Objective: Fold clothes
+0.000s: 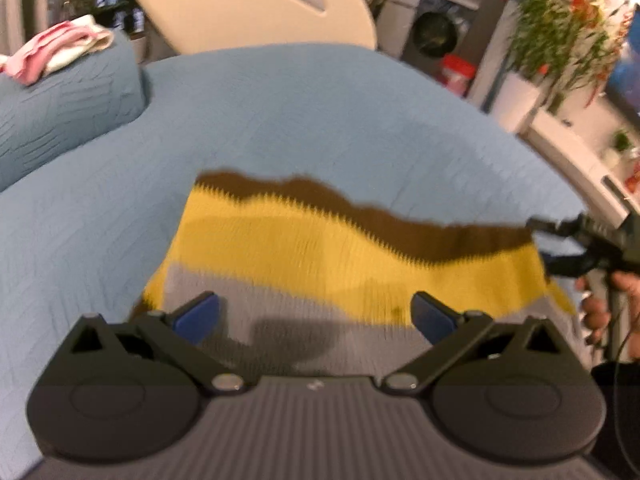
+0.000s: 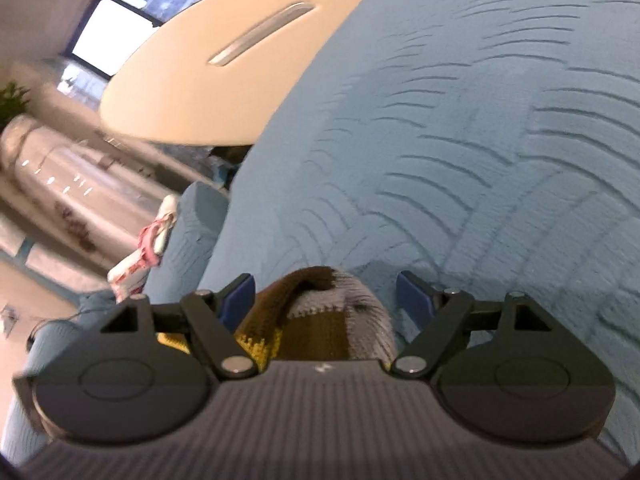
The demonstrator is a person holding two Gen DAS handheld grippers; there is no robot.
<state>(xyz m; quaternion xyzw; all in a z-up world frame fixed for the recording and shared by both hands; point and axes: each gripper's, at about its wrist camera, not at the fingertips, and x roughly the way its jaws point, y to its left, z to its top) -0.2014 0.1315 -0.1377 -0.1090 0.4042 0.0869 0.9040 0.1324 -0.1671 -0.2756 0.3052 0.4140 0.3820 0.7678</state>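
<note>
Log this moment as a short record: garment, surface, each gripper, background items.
garment: striped knit garment, brown, yellow and grey bands, lying on the bed
surface: blue quilted bedspread
left gripper: open, fingers wide apart above the grey band, holding nothing
right gripper: open, a bunched corner of the knit lies between its fingers, not clamped
person: a hand holds the right gripper at the garment's right edge
background: pink and white cloth on a blue cushion; cream headboard
fold state: not yet folded flat; image blurred
</note>
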